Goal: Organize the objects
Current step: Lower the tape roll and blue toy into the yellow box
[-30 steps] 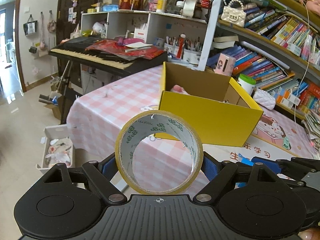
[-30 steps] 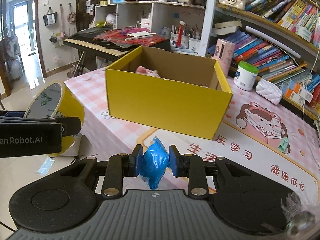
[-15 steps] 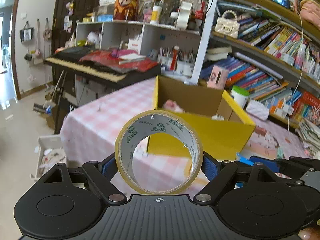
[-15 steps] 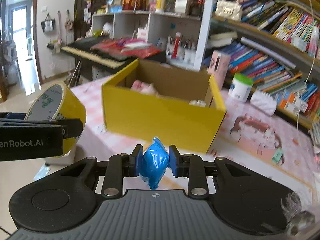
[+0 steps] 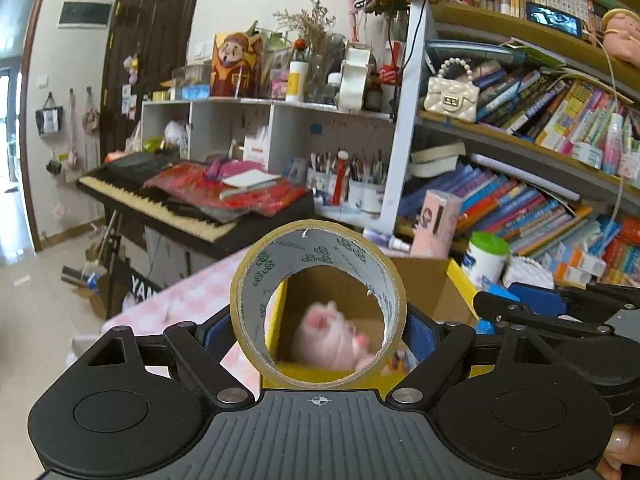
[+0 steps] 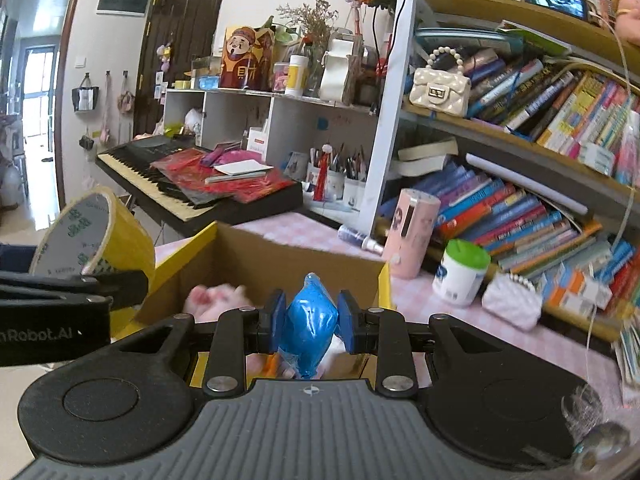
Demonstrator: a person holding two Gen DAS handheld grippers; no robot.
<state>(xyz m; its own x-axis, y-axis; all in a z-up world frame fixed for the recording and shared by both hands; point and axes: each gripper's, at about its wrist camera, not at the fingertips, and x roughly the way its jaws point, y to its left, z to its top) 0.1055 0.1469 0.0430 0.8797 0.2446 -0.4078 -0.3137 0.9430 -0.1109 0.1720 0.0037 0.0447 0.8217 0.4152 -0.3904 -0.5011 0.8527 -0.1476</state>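
Over the box: both tools (image 5: 319, 330) (image 6: 308, 322) have advanced from the bench edge to above the yellow box (image 6: 200, 248).
Left tool: clamped on tape roll (image 5: 280, 248).
Right tool: pinching blue packet (image 6: 308, 320).
Meaning: release seems next.

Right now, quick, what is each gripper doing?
Left gripper: closed on the tape roll, above the yellow box.
Right gripper: closed on the blue packet.

We look forward along each hand-held gripper, close above the open box (image 5: 424, 280) (image 6: 280, 264), facing the bookshelf (image 5: 520, 184) (image 6: 520, 184) and keyboard (image 5: 160, 204) (image 6: 168, 188). Both views share these. At the right view's left edge the left hand-held gripper (image 6: 76, 280) shows; at the left view's right edge, the right one (image 5: 532, 304).
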